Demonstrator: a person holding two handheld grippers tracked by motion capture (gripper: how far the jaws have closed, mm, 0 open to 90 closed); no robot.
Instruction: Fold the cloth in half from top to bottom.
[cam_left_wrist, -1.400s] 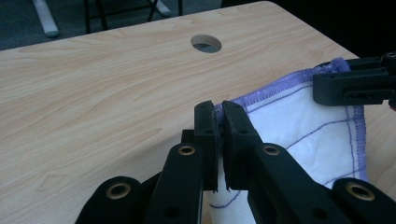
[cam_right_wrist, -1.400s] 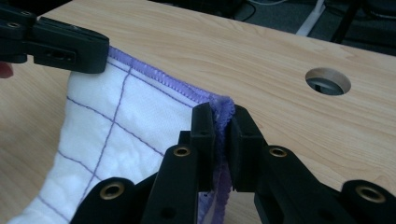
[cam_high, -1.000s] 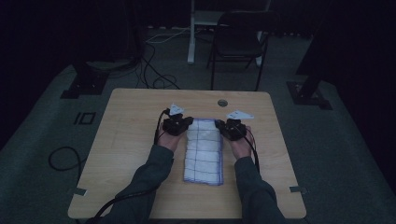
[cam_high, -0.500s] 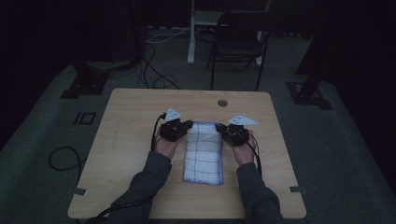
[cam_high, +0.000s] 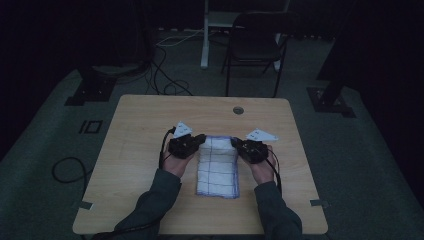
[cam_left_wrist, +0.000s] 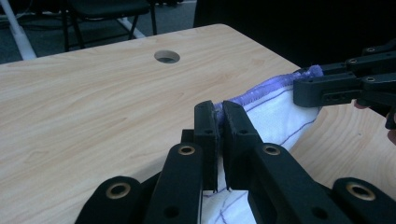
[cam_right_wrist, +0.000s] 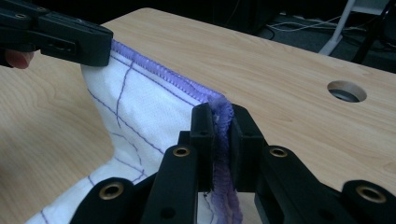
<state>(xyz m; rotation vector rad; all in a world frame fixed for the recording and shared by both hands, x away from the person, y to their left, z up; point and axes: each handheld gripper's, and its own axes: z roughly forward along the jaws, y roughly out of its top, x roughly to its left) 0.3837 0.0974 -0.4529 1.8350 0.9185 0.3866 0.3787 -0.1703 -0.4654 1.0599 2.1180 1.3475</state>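
Observation:
A white cloth (cam_high: 218, 167) with a purple grid and purple hem lies folded on the wooden table (cam_high: 150, 120). My left gripper (cam_high: 202, 139) is shut on its far left corner, and my right gripper (cam_high: 234, 144) is shut on its far right corner. In the left gripper view the jaws (cam_left_wrist: 219, 116) pinch the cloth's (cam_left_wrist: 275, 116) hem, with the right gripper (cam_left_wrist: 336, 84) beyond. In the right gripper view the jaws (cam_right_wrist: 220, 116) clamp the purple hem (cam_right_wrist: 159, 74), and the left gripper (cam_right_wrist: 60, 39) holds the other corner. The far edge hangs raised between the two grippers.
A round cable hole (cam_high: 238, 110) sits near the table's far edge. A dark chair (cam_high: 260, 45) and a white desk leg (cam_high: 205, 35) stand behind the table. Cables (cam_high: 165, 75) lie on the floor at the far left.
Both hands have come a little toward the near edge of the table, drawing the cloth's far edge with them. Both grippers stay shut on the corners.

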